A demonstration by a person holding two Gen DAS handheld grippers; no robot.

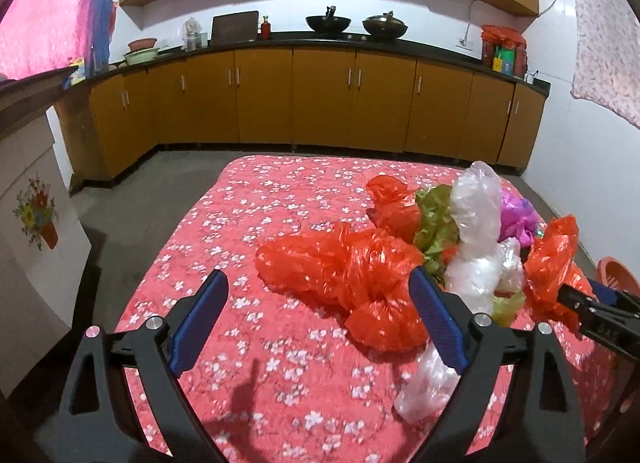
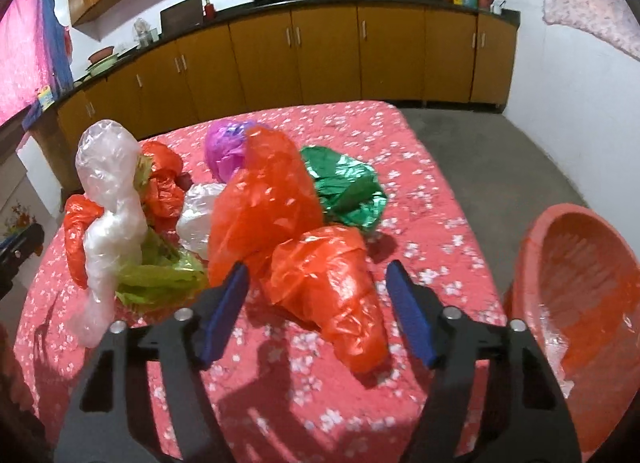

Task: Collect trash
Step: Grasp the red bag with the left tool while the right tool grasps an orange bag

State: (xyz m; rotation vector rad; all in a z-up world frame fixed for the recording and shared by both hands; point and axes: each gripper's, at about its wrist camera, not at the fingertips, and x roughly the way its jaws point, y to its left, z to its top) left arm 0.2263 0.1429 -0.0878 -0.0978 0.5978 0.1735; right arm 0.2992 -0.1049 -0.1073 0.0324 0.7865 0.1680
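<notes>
The right gripper (image 2: 316, 307) stands with its jaws apart around the near end of a crumpled orange bag (image 2: 324, 283); the blue pads flank it but do not visibly press on it, so it is not yet gripped. The left gripper (image 1: 320, 315) is spread wide and empty, with another orange bag (image 1: 344, 263) lying just ahead, between and beyond its fingertips. Past both pairs of tongs sits the rest of the heap on the flowered tablecloth (image 1: 248, 215): a clear bag (image 1: 476, 223), a yellow-green one (image 1: 436, 215) and a purple one (image 1: 516, 215). These thin plastic bags should be very light, soft and slippery, collapsing under the pads, so a pinch on a bunched knot or thick fold looks safer than on a loose flap. Only the right wrist view shows the dark green bag (image 2: 348, 191) behind the orange one and the full red basket (image 2: 584, 283) to the tongs' right, probably the place for the trash; the left view catches just its rim.
</notes>
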